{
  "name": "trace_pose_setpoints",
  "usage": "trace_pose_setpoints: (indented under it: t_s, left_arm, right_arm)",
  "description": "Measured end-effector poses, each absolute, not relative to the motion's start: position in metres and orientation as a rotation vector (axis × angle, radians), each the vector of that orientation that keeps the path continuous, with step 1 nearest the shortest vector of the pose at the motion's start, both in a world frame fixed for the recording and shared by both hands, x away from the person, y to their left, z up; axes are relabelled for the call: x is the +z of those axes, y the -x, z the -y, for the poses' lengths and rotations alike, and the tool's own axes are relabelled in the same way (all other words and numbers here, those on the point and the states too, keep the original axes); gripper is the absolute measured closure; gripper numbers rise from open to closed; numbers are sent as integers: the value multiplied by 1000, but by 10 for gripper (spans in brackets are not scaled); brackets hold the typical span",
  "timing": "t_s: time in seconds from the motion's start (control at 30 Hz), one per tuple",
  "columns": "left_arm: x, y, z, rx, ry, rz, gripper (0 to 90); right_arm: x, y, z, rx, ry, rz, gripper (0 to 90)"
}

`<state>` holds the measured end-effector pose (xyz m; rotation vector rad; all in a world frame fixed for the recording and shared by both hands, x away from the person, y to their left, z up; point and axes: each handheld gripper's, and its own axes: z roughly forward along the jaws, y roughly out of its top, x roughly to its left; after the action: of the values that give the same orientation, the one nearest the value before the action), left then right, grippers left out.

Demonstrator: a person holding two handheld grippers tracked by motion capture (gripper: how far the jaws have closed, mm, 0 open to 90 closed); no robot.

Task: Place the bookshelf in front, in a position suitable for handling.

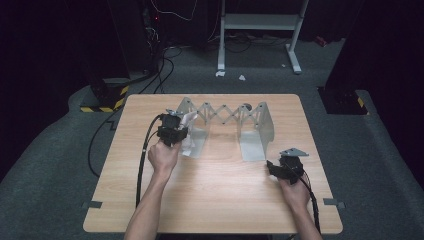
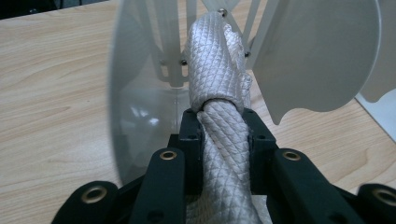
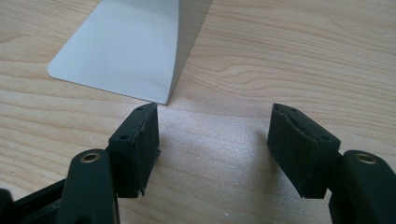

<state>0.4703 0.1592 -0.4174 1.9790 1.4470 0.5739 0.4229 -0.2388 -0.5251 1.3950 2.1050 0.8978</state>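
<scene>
A person stands at the near edge of a light wooden table [image 1: 215, 200], a black two-jaw gripper in each hand. The left gripper [image 2: 223, 128] is clamped on a rolled white cloth with a quilted diamond weave [image 2: 217, 70]; the roll runs up between the two black pads [image 2: 190, 135], which press its sides, and its folded upper end bulges out above them. In the high view the same left gripper [image 1: 175, 131] sits at the left end of a pale grey metal expanding rack with a scissor-lattice back and upright end plates [image 1: 260, 125], and the cloth [image 1: 189, 120] shows white just beyond it, against the rack's left plate and over its left base plate. From the gripper's own camera the cloth stands right in front of the rack's curved plate [image 2: 322, 51] and thin lattice bars; whether it touches them I cannot tell.

The right gripper [image 1: 276, 168] rests low over the table's right side, well apart from the left one, near the front corner of the rack's right base plate. Its jaws stand wide apart with nothing but bare wood between them [image 3: 215, 149], and the rounded corner of that flat grey plate [image 3: 126, 51] lies just beyond the left pad [image 3: 140, 144].
</scene>
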Motion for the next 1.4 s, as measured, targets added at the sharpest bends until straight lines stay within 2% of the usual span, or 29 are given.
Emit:
trace_pose_setpoints:
  t_s: [0.3,0.47,0.7,1.4]
  left_arm:
    - [-422,-470,-157,618,-1983,-1437,738]
    - [-422,-471,-157,597,-1982,-1437,738]
    - [-437,-476,-155,541,-2001,-1457,738]
    - [-476,-497,-143,599,-2123,-1521,740]
  right_arm:
    - [-525,-423,239,898,-1395,-2106,342]
    - [-525,-423,239,898,-1395,-2105,342]
    - [-525,-423,239,899,-1387,-2109,342]
    - [-525,-423,238,898,-1384,-2114,343]
